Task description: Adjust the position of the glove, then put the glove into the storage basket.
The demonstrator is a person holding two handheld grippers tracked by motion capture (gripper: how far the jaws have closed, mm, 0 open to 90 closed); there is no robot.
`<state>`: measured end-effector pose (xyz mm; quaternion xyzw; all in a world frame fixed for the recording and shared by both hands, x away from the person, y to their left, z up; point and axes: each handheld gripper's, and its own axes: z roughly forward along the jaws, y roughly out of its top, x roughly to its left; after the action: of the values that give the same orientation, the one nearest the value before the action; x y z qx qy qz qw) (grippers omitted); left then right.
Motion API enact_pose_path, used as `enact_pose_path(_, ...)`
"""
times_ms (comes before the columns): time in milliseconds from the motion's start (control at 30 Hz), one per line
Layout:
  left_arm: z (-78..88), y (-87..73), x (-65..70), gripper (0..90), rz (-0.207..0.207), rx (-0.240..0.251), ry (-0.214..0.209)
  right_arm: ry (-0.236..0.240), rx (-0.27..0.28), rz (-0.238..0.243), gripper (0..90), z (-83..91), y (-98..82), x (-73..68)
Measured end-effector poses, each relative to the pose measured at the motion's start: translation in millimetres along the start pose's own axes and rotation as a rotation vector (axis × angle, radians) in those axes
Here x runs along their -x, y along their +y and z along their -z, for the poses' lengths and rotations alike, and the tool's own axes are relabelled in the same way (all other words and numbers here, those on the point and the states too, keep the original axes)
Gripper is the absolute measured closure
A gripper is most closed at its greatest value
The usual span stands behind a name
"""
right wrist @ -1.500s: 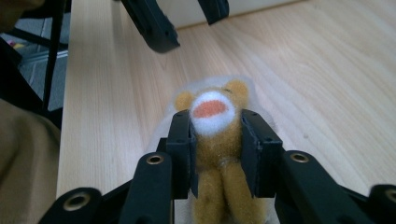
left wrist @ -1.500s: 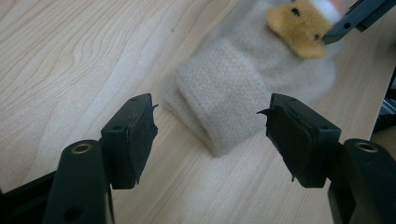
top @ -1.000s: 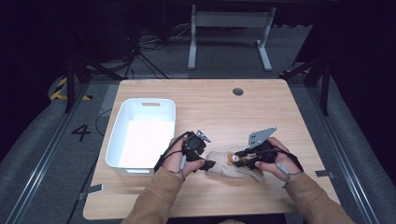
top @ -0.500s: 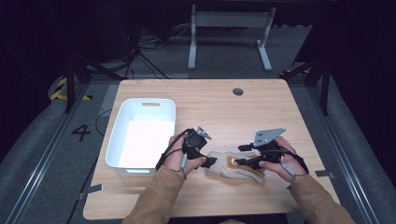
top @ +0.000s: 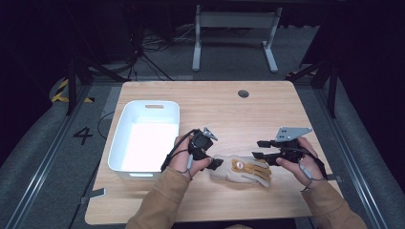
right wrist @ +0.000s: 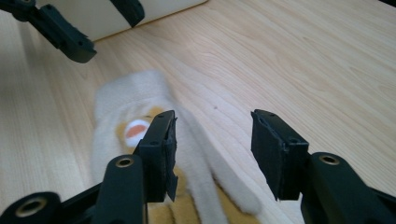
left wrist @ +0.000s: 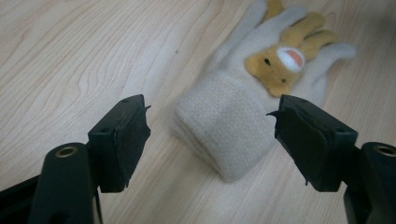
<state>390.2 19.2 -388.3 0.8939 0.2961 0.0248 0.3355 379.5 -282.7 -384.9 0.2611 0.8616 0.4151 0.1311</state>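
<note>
cream glove point(top: 241, 169) is lying flat on the bench point(top: 229, 109), nothing gripping it. left gripper point(top: 213, 163) is hovering at the cuff with jaws just opened; right gripper point(top: 258, 149) is hanging over the fingers, jaws wide after opening.

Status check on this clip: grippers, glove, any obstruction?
Left gripper open, jaws just been opening, astride the glove cuff without pressing. Right gripper open over its fingers. Glove flat on table. White bin alongside, nothing blocking.

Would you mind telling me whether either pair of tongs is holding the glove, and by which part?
Nothing is held: the left tongs and right tongs both stand open, and the glove lies flat.
</note>
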Motion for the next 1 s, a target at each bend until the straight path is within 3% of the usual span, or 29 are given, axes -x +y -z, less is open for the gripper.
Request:
enact_pose_path(533,-1.0,2.0,5.1,25.2,-0.056,0.059,-0.025,-0.093,0.009,-0.133,52.8,22.3,-12.6,29.7)
enact_pose_path(733,-6.4,4.5,7.4,24.6,-0.149,0.096,-0.068,-0.108,0.012,-0.155,53.0,27.5,-17.5,34.5)
enact_pose_path(1000,-13.4,9.4,7.5,23.1,-0.185,0.093,-0.108,-0.12,0.022,-0.169,52.7,36.2,-23.7,36.8)
